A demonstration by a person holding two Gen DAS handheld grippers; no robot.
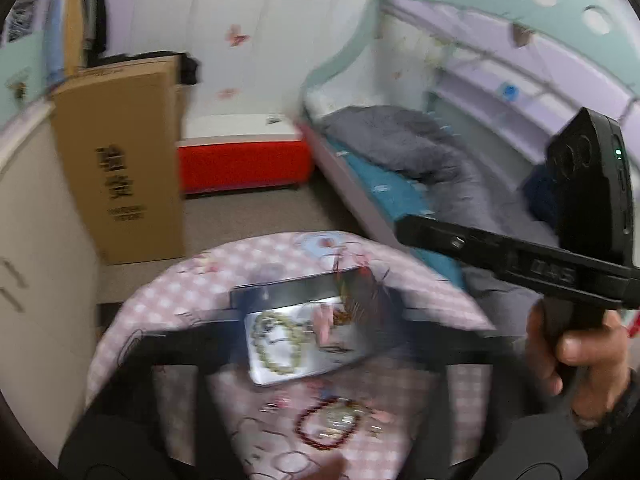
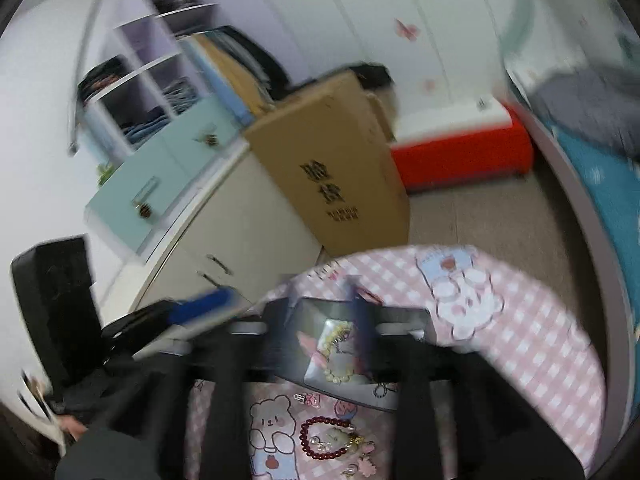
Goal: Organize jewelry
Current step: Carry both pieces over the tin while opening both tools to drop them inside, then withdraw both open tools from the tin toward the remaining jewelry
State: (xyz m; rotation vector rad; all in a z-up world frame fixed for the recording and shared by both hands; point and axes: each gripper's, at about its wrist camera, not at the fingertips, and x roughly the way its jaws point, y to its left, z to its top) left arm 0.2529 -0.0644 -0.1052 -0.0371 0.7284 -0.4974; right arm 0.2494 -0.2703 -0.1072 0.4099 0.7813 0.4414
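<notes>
A metal tray [image 1: 280, 376] [image 2: 340, 390] sits on the round table with a pink checked cloth [image 1: 168, 304] [image 2: 532, 344]. It holds a pale bead bracelet [image 1: 276, 340] [image 2: 336, 376]. A dark red bead bracelet [image 1: 320, 424] [image 2: 320, 436] lies with small charms on the cloth in front of the tray. My left gripper [image 1: 316, 332] is open above the tray, fingers wide apart. My right gripper [image 2: 320, 340] is open over the tray too; its body shows in the left wrist view [image 1: 520, 264]. Both views are blurred.
A tall cardboard box [image 1: 124, 168] [image 2: 336, 168] leans on a cream cabinet [image 1: 36, 240] [image 2: 224, 224] behind the table. A red and white box [image 1: 244, 164] sits on the floor. A bed with grey bedding [image 1: 400, 148] runs along the right.
</notes>
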